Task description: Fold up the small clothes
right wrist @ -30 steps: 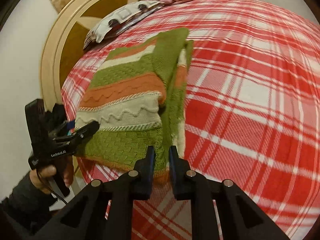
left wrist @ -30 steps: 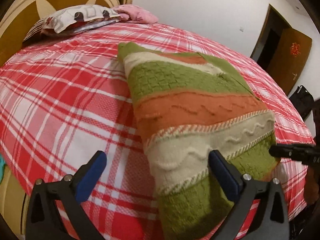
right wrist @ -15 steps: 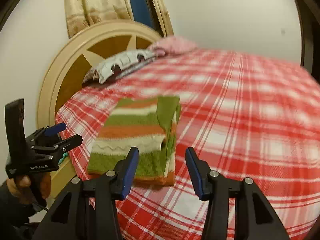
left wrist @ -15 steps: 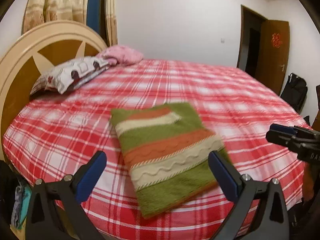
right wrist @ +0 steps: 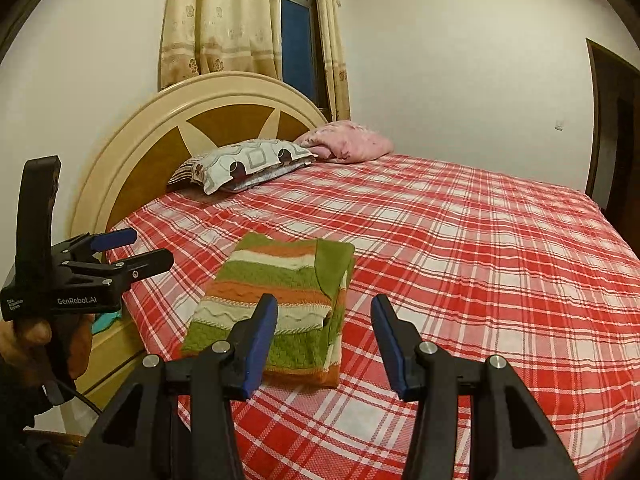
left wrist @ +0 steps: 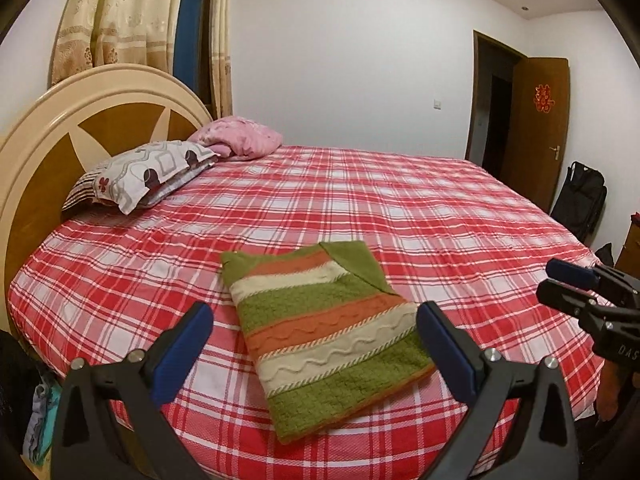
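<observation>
Folded striped sweater (left wrist: 326,334) lies flat on the red plaid bedspread (left wrist: 440,216), near the bed's front edge and toward the headboard (left wrist: 52,128) end; bands of green, orange and cream run across it, and a green sleeve panel is folded over its top along the side away from the headboard. In the right wrist view the same sweater (right wrist: 276,300) shows stacked layers along that side. Left gripper (left wrist: 314,330) is held above the bed edge in front of the sweater, jaws spread wide, blue pads apart with nothing between them, not touching the cloth. Right gripper (right wrist: 324,332) is likewise clear of the sweater, off its front corner on the side away from the headboard; its jaws have just been opening and now stand parted with only bedspread seen in the gap, nothing gripped. Each gripper appears in the other's view: the right one (left wrist: 560,284) at the far edge of the frame, away from the headboard; the left one (right wrist: 132,250) on the headboard side, with a hand (right wrist: 36,344) around its handle. Against the headboard: a patterned pillow (left wrist: 148,172) and, beside it, a pink bundle (left wrist: 240,140). Curtains (left wrist: 136,20) hang behind the headboard. Brown door (left wrist: 536,128) stands open at the end of the room opposite the headboard, with a black bag (left wrist: 582,200) by the wall near it.
</observation>
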The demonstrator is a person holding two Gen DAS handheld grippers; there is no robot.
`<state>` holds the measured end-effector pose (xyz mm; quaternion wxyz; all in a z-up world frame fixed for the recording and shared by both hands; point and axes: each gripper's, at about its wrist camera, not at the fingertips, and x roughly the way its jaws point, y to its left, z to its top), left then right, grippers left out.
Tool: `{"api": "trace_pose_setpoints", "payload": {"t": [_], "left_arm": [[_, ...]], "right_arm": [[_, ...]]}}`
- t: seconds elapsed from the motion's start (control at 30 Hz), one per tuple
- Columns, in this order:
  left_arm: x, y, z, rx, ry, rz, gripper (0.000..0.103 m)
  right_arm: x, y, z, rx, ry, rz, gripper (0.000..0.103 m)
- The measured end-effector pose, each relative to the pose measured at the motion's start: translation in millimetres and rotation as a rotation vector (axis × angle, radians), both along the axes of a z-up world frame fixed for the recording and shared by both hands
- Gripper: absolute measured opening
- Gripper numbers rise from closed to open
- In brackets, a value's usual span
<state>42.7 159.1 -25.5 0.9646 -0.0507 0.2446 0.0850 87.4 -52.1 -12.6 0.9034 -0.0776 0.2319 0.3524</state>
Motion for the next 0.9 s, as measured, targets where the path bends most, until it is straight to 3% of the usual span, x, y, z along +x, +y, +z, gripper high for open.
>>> {"api": "trace_pose_setpoints", "payload": {"t": [0.9], "left_arm": [[1,-8,-2,0.005,0.013,0.0,0.103]], "right_arm": [[-2,-10,-3,0.023,0.006,-0.022,0.05]]}}
